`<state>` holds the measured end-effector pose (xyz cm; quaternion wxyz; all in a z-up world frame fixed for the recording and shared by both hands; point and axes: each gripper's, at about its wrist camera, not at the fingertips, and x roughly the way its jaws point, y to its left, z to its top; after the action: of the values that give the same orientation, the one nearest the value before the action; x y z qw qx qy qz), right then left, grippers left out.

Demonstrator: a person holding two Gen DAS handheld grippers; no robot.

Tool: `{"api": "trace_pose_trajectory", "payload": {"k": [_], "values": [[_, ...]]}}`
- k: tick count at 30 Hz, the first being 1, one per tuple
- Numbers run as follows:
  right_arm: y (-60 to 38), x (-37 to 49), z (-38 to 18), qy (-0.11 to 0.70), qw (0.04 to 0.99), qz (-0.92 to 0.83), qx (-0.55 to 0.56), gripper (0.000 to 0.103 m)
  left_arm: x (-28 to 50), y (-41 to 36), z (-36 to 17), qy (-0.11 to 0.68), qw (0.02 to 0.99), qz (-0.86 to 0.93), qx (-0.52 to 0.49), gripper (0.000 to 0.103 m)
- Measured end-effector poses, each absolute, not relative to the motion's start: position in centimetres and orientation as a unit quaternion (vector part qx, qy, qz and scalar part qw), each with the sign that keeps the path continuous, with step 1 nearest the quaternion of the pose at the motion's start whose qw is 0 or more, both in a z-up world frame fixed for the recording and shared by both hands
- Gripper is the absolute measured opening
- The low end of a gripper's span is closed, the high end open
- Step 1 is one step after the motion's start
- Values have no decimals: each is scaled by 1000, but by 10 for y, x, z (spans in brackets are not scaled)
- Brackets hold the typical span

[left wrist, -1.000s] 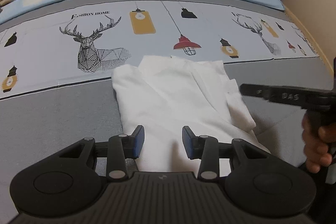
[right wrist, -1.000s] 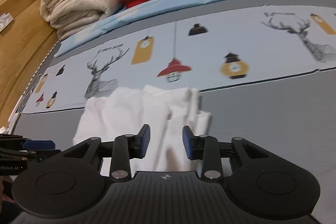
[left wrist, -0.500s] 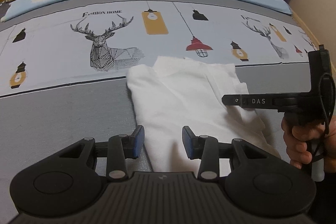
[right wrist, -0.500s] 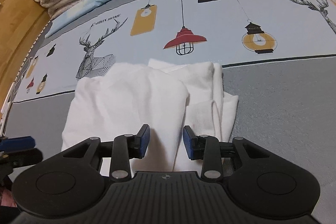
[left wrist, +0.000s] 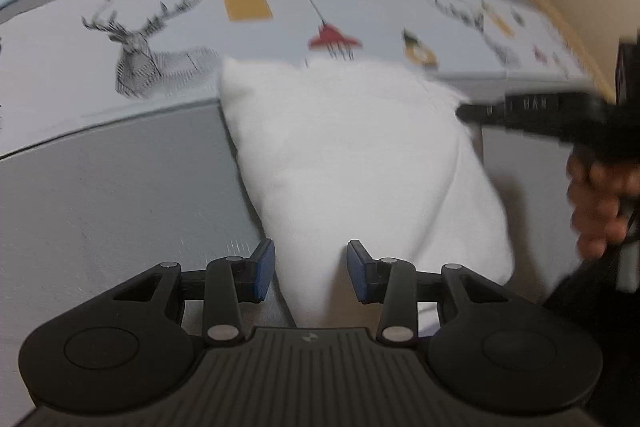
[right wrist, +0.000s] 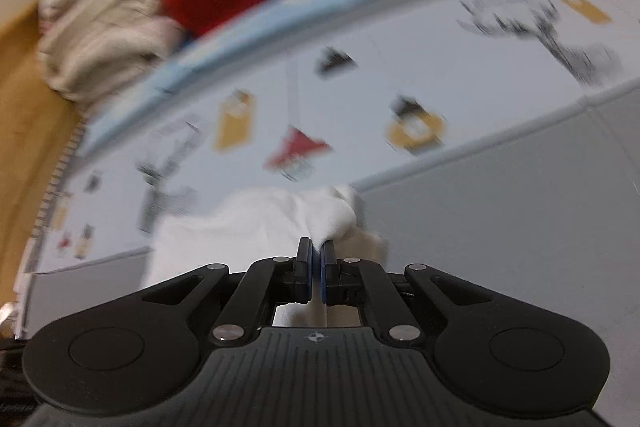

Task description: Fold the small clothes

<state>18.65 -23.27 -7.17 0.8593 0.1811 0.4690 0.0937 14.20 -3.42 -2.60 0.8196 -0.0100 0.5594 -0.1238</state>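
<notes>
White garment [right wrist: 280,223] on printed bedsheet [right wrist: 500,227], edge in right tool [right wrist: 316,259]

The bed [left wrist: 100,195] — grey, deer-printed sheet — bears a white garment [left wrist: 352,163] and folded blankets [right wrist: 120,31].

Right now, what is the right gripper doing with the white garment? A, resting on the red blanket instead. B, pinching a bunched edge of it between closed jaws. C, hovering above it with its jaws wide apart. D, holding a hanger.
B: in the right wrist view the right gripper has just closed its jaws, and a bunched fold of the white garment is pinched between them.
</notes>
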Motion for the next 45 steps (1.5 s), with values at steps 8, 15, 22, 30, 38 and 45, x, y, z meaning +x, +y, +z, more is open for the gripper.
{"api": "trace_pose_trajectory", "payload": {"k": [8, 15, 22, 30, 38, 45], "values": [[-233, 167, -62, 481, 840, 181, 176, 40, 140, -38, -53, 598, 795, -91, 49, 47], [-213, 136, -80, 565, 771, 291, 48, 38, 143, -32, -42, 587, 805, -84, 21, 48], [-252, 117, -60, 531, 769, 346, 86, 6, 144, -38, -46, 600, 795, -92, 0, 55], [-247, 117, -71, 560, 772, 300, 4, 31, 147, -30, -41, 581, 807, -98, -28, 66], [-259, 164, -71, 529, 807, 201, 168, 59, 164, 24, -64, 562, 804, -34, -194, 71], [-234, 192, -112, 574, 787, 130, 183, 59, 186, 32, -90, 579, 789, -41, -201, 79]]}}
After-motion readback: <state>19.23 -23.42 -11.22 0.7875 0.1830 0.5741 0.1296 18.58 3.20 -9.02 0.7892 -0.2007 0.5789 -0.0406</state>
